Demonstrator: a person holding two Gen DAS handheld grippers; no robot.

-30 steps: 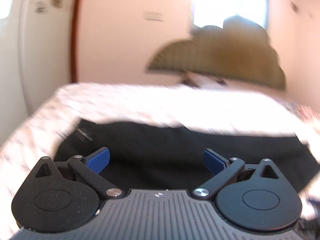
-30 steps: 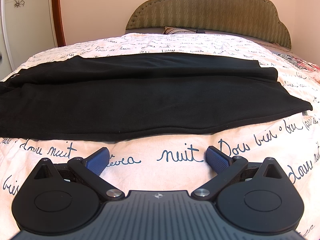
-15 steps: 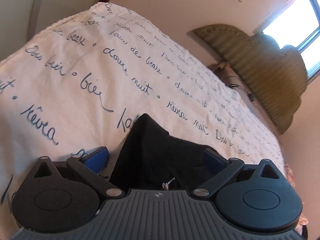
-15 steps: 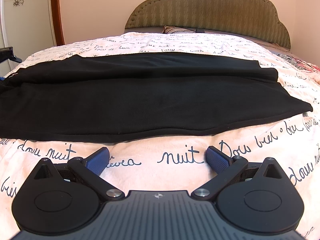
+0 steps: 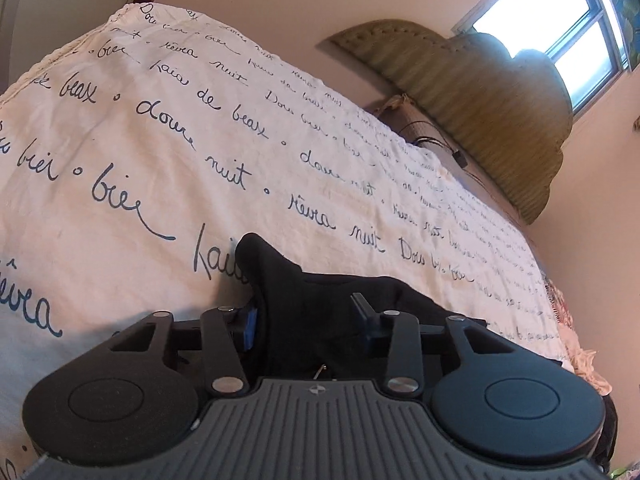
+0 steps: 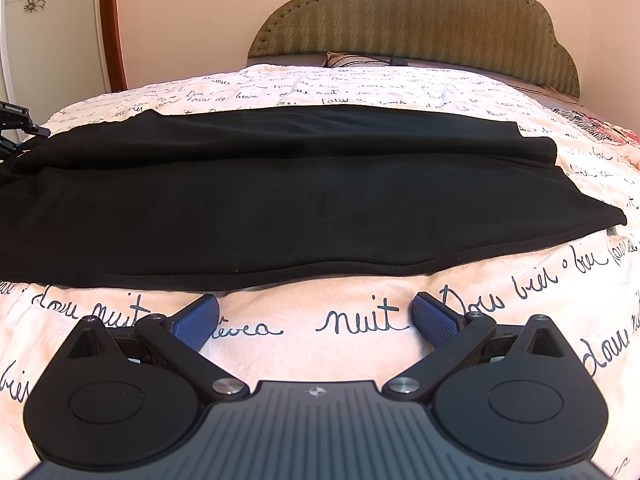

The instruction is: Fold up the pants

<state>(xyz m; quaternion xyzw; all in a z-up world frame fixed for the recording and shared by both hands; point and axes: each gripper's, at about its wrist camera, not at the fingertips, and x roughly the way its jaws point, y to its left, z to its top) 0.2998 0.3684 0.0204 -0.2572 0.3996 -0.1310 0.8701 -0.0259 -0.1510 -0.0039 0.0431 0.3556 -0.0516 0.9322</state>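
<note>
Black pants lie stretched sideways across the bed, folded lengthwise so one leg sits on the other, with the hem ends toward the right of the right wrist view and the other end running off its left edge. They rest on a white bedspread printed all over with dark cursive script. Behind the bed stands an olive-green scalloped headboard against a pinkish wall, and a patterned pillow peeks out at its foot. In the left wrist view a bright window sits high on the wall beyond the headboard.

The left gripper is at the pants' left end; its fingers are drawn in close on a raised bunch of the black fabric, which stands up in a peak between them and fills the gap. The right gripper hovers over bare bedspread just beside the near edge of the pants, apart from the cloth, its blue-padded fingers spread wide with nothing between them. A small part of the left gripper shows at the far left of the right wrist view.
</note>
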